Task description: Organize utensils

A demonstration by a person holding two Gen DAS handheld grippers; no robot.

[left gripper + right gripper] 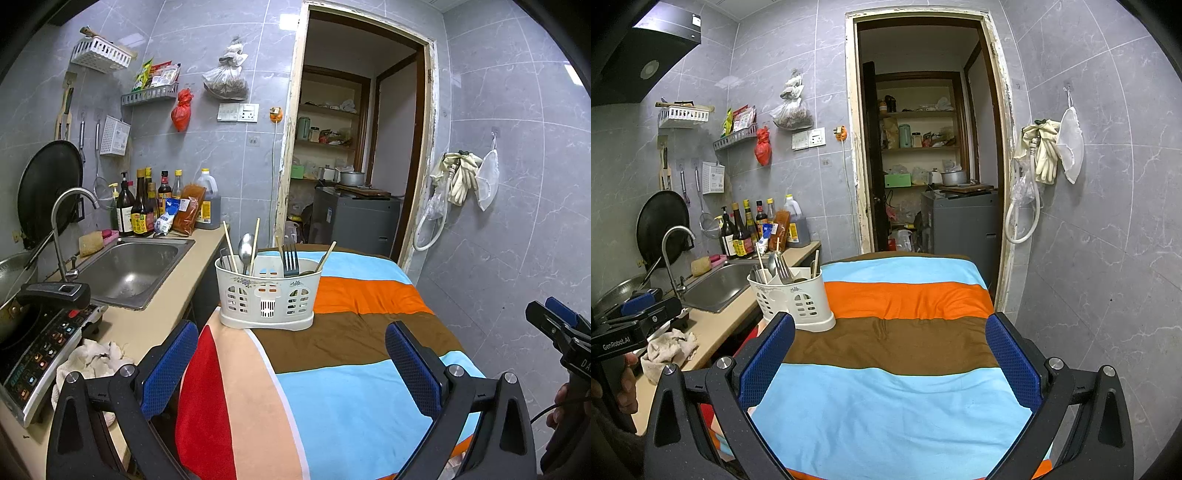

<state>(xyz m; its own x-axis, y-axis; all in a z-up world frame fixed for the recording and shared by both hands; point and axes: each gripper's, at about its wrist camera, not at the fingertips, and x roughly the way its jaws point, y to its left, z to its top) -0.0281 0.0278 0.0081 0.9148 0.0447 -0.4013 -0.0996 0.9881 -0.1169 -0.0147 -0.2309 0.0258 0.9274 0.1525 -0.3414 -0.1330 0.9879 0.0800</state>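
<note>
Ahead of the left gripper (291,365) and slightly to its left, the white utensil caddy (267,297) stands upright on the striped cloth (354,332), holding a spoon (245,249), a fork (291,260) and chopsticks (254,242); nothing lies between. Further left are the sink (133,269) and bottles (138,208). Both the left gripper and the right gripper (890,363) hover level above the cloth, jaws spread wide and empty.

Small kitchen with grey marble-look wall tiles (517,110). Left side has a beige counter (173,284) with a steel sink (133,269) and sauce bottles (140,210) behind. Center frame, an open doorway (923,147) with chipped trim shows pantry shelves (919,114). Range hood (646,62) sits upper left.
</note>
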